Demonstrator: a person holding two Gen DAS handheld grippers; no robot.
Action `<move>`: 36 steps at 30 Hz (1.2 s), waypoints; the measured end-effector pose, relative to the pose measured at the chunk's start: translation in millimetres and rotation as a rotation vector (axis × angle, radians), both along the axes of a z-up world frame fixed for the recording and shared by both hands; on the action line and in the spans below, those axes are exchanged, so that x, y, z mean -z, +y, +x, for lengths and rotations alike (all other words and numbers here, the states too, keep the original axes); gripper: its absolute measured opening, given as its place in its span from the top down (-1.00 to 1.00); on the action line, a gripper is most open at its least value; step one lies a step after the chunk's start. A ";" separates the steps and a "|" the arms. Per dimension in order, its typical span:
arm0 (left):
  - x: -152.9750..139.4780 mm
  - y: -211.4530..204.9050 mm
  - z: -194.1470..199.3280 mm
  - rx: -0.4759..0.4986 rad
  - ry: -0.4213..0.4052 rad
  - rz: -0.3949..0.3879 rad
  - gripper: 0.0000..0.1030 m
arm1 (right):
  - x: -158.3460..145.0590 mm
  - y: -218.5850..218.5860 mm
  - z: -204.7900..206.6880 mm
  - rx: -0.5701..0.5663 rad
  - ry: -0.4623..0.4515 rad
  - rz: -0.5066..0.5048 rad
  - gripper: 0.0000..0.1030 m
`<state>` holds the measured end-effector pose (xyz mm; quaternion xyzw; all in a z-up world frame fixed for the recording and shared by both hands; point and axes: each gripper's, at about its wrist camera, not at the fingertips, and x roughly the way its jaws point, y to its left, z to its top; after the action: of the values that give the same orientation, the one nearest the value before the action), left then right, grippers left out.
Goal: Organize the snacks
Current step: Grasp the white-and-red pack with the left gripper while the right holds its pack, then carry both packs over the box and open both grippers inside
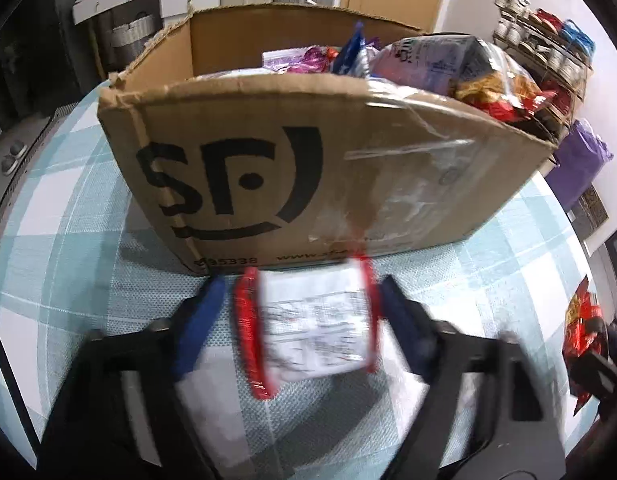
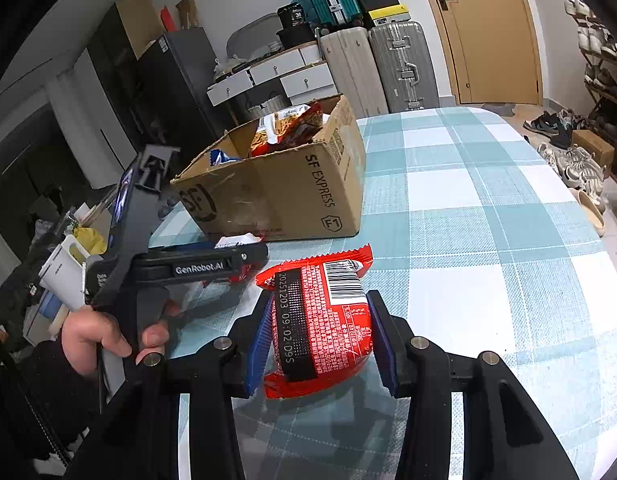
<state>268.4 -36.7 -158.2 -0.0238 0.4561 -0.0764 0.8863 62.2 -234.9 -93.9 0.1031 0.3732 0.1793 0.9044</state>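
A brown SF cardboard box [image 1: 308, 168] stands on the checked tablecloth and holds several snack packets; it also shows in the right wrist view [image 2: 276, 196]. My left gripper [image 1: 304, 300] is shut on a white and red snack packet [image 1: 312, 328], just in front of the box's near wall. In the right wrist view the left gripper [image 2: 244, 254] sits at the box's base. My right gripper [image 2: 320, 320] is shut on a red snack packet [image 2: 324, 320] with a barcode, held over the table near the box.
The table [image 2: 488, 240] has a blue and white checked cloth. The red packet also shows at the right edge of the left wrist view [image 1: 584, 332]. Suitcases [image 2: 400, 64], drawers and a door stand beyond the table. Shoes and a rack [image 2: 580, 152] are at right.
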 end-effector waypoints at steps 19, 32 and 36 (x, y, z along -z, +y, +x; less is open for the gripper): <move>-37.4 7.9 -65.0 0.008 -0.050 -0.064 0.13 | -24.2 16.3 -35.5 -0.007 -0.055 0.003 0.13; -59.6 33.1 -129.8 0.015 -0.111 -0.063 0.13 | -31.4 26.3 -47.3 -0.012 -0.062 0.035 0.13; -66.8 39.2 -137.9 0.018 -0.122 -0.066 0.13 | -38.1 32.3 -50.5 -0.022 -0.072 0.040 0.13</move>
<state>130.5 2.5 -91.4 -0.0443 0.3987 -0.1006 0.9105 11.7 -202.6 -55.8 0.1107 0.3378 0.2003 0.9130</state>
